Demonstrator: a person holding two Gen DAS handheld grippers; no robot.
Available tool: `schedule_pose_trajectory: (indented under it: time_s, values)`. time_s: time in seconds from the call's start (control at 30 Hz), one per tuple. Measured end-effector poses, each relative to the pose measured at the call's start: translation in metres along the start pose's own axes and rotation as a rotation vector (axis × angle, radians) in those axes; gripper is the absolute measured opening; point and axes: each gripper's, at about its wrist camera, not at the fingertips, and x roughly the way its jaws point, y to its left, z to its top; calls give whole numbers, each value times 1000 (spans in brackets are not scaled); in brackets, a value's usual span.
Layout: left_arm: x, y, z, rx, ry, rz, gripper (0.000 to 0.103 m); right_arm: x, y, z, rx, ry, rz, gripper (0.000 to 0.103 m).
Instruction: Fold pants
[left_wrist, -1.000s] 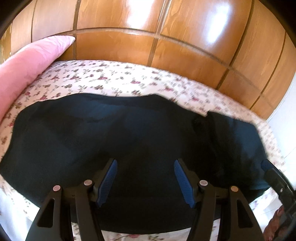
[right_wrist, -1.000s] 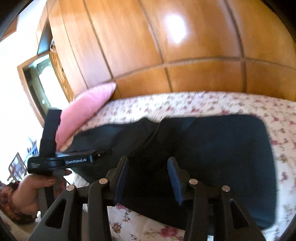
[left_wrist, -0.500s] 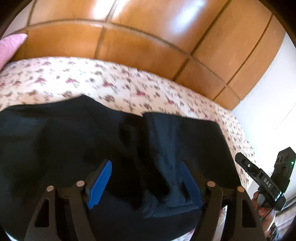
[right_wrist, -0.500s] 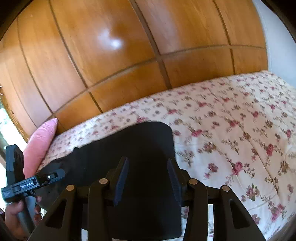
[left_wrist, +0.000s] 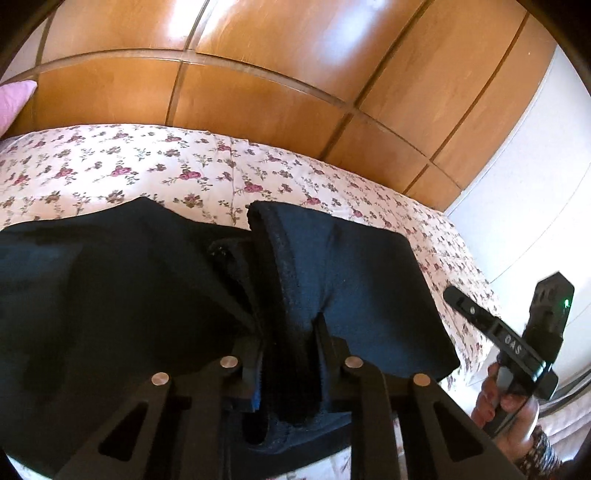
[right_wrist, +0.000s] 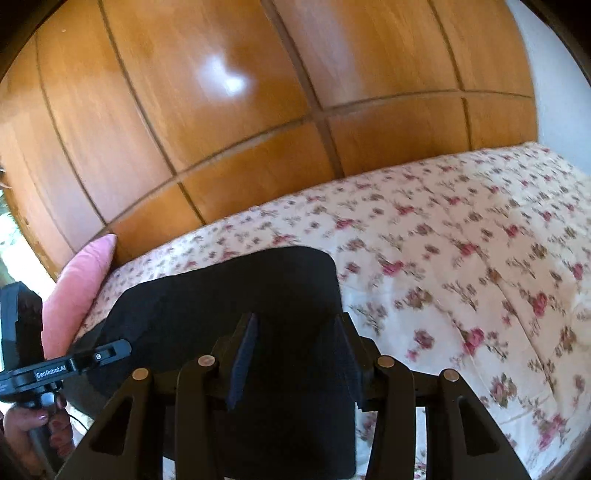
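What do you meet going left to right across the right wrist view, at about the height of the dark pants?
The other black handheld gripper in a hand → pink pillow → dark navy folded pants → bare stretch of white bedspread with pink roses.

I count one pair of dark navy, heavy-cloth pants (left_wrist: 110, 295), and no second garment beside it. It lies on one bed under one white quilted bedspread printed with small red roses (left_wrist: 110, 173). One pink fabric pillow (right_wrist: 79, 291) sits at the bed's far end (only its corner shows from my left camera). I carry two black handheld grippers: my left gripper (left_wrist: 288, 354) and my right gripper (right_wrist: 295, 350), each with two jaws, so four in all. Two hands show, one per handle: my right hand (left_wrist: 513, 402) and my left hand (right_wrist: 33, 424). Behind the bed stands one glossy orange-brown panelled wooden wardrobe front (right_wrist: 221, 110).
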Motion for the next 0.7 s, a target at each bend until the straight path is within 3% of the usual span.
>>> schedule_pose_trajectory:
  time_s: [0.13, 0.37, 0.57, 0.7]
  values:
    - [22, 8, -14, -8, 83, 16, 23, 22, 12, -2, -50, 44, -10, 46]
    - [27, 17, -27, -13, 33, 24, 37, 54, 8, -17, -148, 109, -71, 42]
    - [16, 21, -28, 2, 10, 42, 43, 48, 11, -20, -173, 95, -96, 42]
    - [-5, 36, -25, -28, -26, 71, 47, 31, 34, -17, -187, 68, -120, 45]
